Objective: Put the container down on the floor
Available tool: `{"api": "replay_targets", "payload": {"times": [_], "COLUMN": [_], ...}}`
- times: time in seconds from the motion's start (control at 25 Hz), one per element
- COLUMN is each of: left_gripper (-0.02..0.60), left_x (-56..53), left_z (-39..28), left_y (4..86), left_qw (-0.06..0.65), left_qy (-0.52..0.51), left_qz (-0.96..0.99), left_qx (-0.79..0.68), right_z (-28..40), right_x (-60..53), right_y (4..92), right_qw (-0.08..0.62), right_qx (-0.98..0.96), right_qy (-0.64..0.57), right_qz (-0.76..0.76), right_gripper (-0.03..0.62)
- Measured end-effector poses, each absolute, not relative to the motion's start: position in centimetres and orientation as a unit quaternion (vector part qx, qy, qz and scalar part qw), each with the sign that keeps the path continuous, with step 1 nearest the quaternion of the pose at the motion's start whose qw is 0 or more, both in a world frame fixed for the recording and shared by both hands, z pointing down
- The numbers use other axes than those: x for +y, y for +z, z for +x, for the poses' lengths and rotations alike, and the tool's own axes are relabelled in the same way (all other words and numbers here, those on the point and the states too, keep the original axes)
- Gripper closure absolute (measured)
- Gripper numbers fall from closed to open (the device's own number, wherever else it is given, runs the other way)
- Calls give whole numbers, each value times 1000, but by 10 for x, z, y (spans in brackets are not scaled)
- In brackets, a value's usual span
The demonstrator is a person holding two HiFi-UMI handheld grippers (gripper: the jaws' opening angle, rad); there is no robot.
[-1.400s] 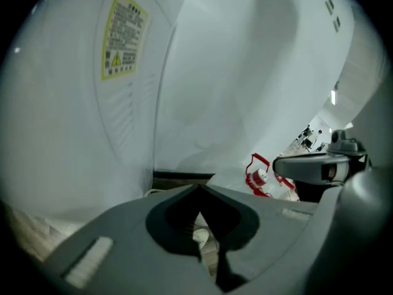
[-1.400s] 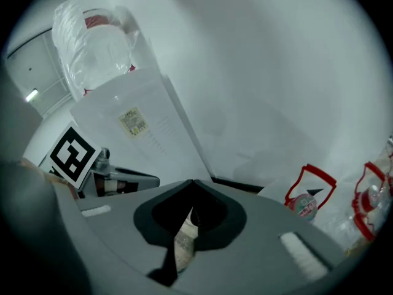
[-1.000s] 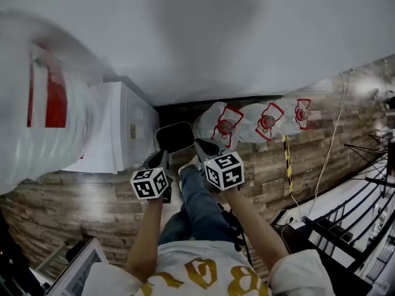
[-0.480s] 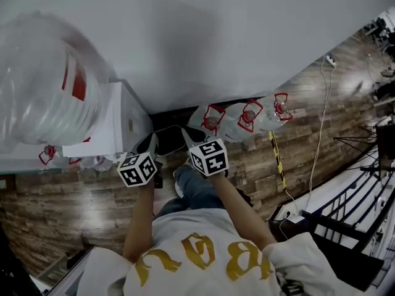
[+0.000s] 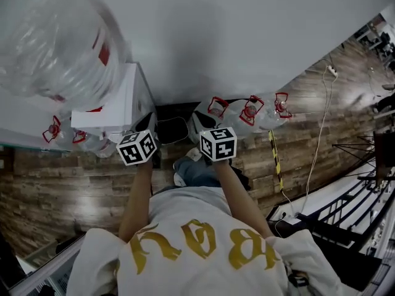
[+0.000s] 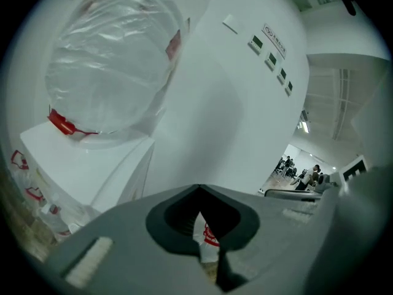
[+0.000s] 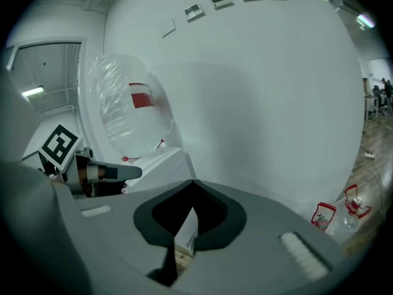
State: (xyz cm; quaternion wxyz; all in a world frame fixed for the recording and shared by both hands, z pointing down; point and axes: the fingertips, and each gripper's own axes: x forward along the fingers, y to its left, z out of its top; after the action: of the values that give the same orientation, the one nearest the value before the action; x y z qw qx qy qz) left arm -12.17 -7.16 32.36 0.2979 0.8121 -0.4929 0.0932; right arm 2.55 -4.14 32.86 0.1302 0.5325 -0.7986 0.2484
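- The left gripper (image 5: 150, 127) has its jaws pressed together, and its own view shows nothing caught between them, only a bottle far beyond the small gap.
- The right gripper (image 5: 201, 127) is the same: jaws together, nothing held.
- The container (image 5: 173, 131) is, I think, the dark box with rounded corners at the foot of the wall (image 5: 259, 36). The head view is small and dark there, so I cannot be sure of this.
- It seems to stand on the floor (image 5: 80, 184), with its open side up, between the water dispenser (image 5: 123, 103) and the bottles (image 5: 247, 113) lying on their sides.
- The relation that matters: the container lies ahead of both grippers and lower, in the gap between the two.
- Neither gripper is clearly nearer, and neither touches it as far as I can see.
- Its outline is almost square, so no long axis guides the approach.
- Both gripper views look up along the wall and do not show the container.
- In my judgement the container is down, so the coming move is only to draw back.
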Motion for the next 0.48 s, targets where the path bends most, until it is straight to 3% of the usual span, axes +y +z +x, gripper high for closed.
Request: {"api": "replay_targets", "payload": {"times": [0.48], "left_gripper": [580], "left_x": [-65], "left_z": [-134], "left_y": [321], "left_qw": [300], "left_qy": [89], "left_qz": [810], "left_qx": [-496], "right_z": [19], "right_x": [-40], "right_y": [327], "right_qw": [129], "right_qx": [-797], "right_qy": [252], "right_qz": [533], "right_gripper": [568]}}
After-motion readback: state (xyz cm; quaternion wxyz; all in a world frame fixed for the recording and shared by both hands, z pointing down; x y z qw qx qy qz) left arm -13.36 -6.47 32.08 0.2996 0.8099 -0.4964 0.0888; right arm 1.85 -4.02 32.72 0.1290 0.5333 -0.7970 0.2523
